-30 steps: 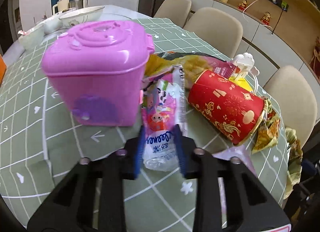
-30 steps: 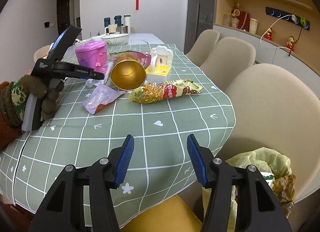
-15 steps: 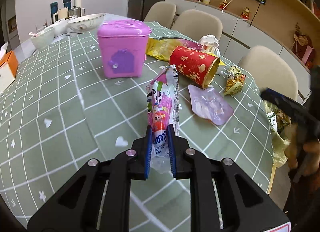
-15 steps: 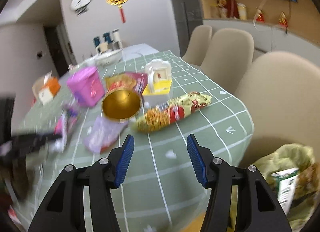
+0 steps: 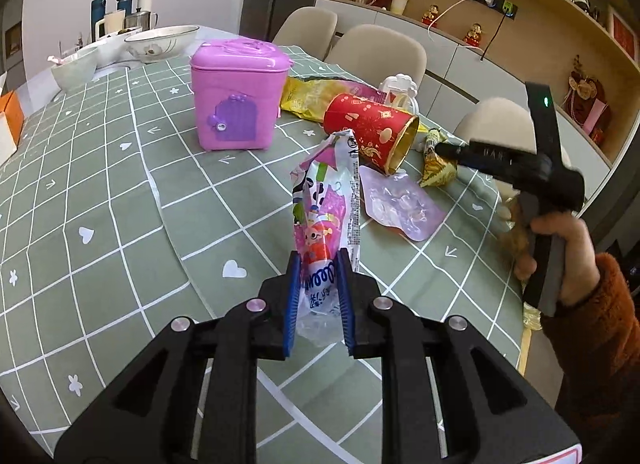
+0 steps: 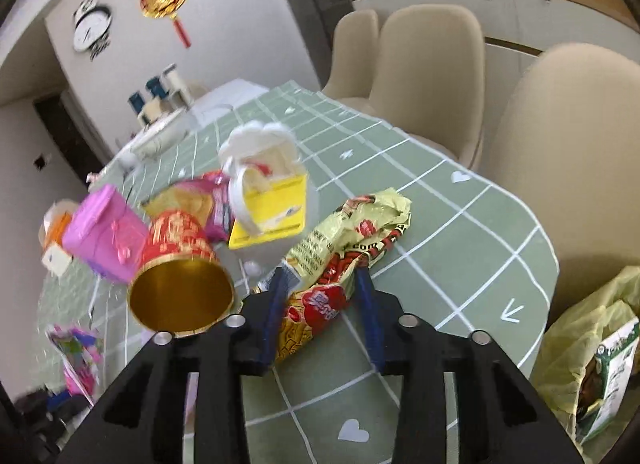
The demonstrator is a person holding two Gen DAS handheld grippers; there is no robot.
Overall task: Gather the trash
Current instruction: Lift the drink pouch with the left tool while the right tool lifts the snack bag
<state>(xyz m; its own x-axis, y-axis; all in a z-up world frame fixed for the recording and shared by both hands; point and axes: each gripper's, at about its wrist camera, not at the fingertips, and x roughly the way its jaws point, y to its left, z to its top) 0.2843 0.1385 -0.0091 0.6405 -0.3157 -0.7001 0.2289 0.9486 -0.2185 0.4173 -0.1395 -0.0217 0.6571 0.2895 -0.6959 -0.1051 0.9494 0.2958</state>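
My left gripper holds a pink cartoon wrapper upright above the green checked tablecloth. Its blue pads press the wrapper's lower end while the jaws ease open slightly. My right gripper is closing on a crumpled yellow-and-red snack bag, which fills the gap between its pads. In the left wrist view, a hand carries that gripper at the right, its tips at the gold end of the snack bag. Beside the bag, a red paper cup lies on its side.
A pink lidded bin stands mid-table, with a pale purple pouch in front of the cup. Behind the cup stands a yellow-and-white toy bag. A yellow-green trash bag hangs off the table's right edge by beige chairs.
My left gripper drew back from the pink bin and lifted the wrapper. My right gripper rolled, moved in over the table, and its jaws narrowed around the snack bag.
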